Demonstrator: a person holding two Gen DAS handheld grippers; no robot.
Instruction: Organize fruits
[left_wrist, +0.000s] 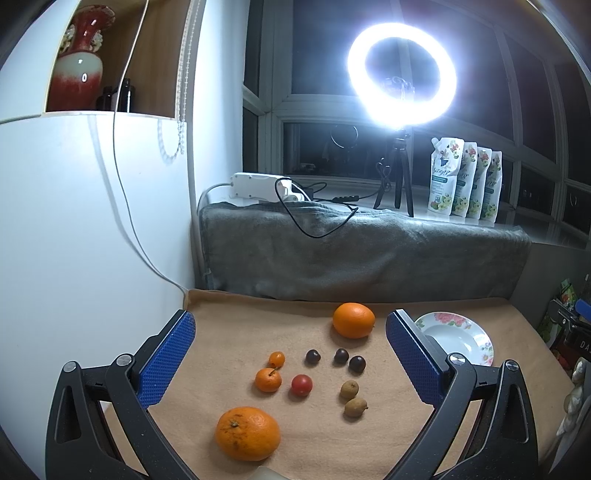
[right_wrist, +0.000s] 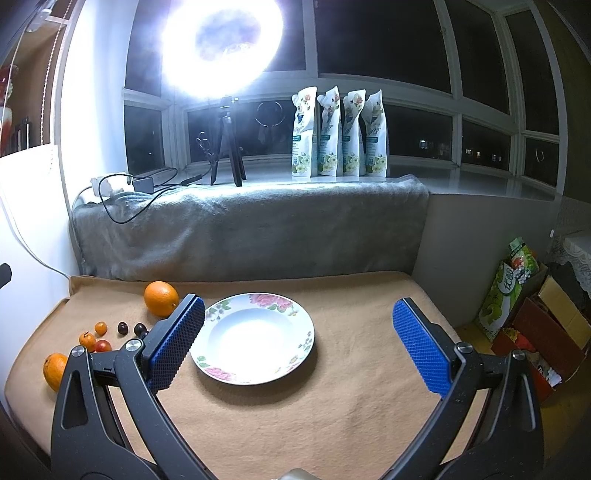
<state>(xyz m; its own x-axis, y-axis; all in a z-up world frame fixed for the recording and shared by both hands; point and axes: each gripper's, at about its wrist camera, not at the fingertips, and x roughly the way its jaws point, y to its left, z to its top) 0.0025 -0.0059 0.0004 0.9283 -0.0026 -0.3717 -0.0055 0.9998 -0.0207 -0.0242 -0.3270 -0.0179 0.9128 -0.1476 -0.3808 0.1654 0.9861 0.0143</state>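
Two pairs of black tongs with blue ribbed pads hovered above a bench draped in a tan fleece cloth (right_wrist: 332, 406), both spread wide and holding nothing. The left tongs (left_wrist: 291, 354) framed the scattered fruit: a large dimpled orange mandarin (left_wrist: 247, 432) lay nearest, with a smaller stemmed orange tangerine (left_wrist: 268, 379) and a tiny orange kumquat (left_wrist: 276, 359) just beyond it to the left, a round red cherry tomato (left_wrist: 301, 384) beside the tangerine, three dark purple cherries (left_wrist: 342, 357) in a loose row farther back, two brownish oval longans (left_wrist: 352, 398) touching or nearly so on the right, and a smooth round orange (left_wrist: 353, 320) standing farthest, close to the grey blanket (left_wrist: 362, 254) folded along the windowsill. The right tongs (right_wrist: 298, 343) bracketed a white shallow porcelain plate with pink floral rim (right_wrist: 258, 301), which sat empty on the cloth to the right of the fruit, the round orange near its far left edge. A glaring white ring lamp on a black tripod (left_wrist: 402, 75) and four white flowered refill pouches (left_wrist: 466, 179) stood on the sill against the dark window panes.
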